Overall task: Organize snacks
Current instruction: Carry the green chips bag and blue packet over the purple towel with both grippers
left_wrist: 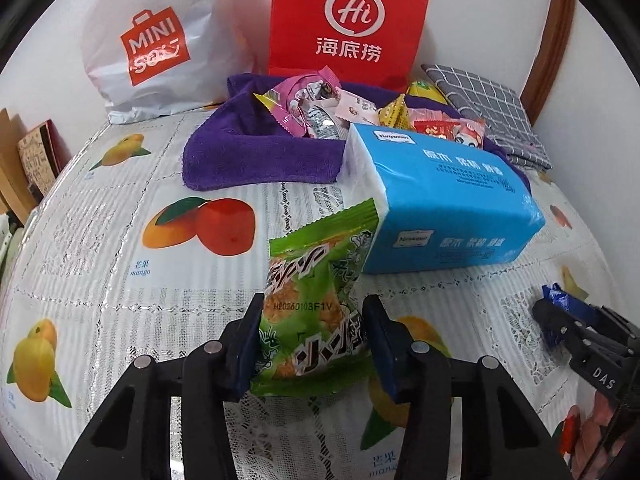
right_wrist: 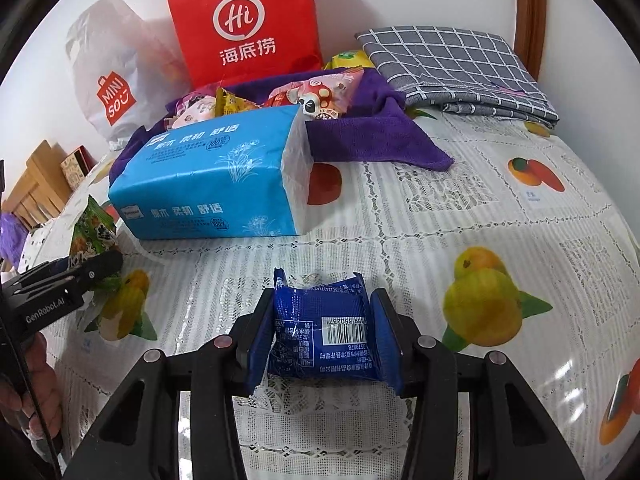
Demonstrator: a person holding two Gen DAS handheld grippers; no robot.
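Note:
My left gripper [left_wrist: 314, 306] is shut on a green snack packet [left_wrist: 316, 264], which stands up between the pads just above the fruit-print tablecloth [left_wrist: 120, 300]. In the right wrist view that packet [right_wrist: 90, 232] and the left gripper [right_wrist: 94, 270] show at the far left. My right gripper [right_wrist: 324, 300] is shut on a dark blue snack packet [right_wrist: 320, 332], barcode facing up, low over the cloth. Several more wrapped snacks [left_wrist: 320, 112] lie piled on a purple towel [left_wrist: 248, 152] at the back.
A blue tissue pack [left_wrist: 440, 200] lies between the grippers and the towel. Behind stand a red paper bag [left_wrist: 348, 20] and a white plastic bag [left_wrist: 156, 48] against the wall. A folded grey checked cloth [right_wrist: 452, 68] lies at the back right.

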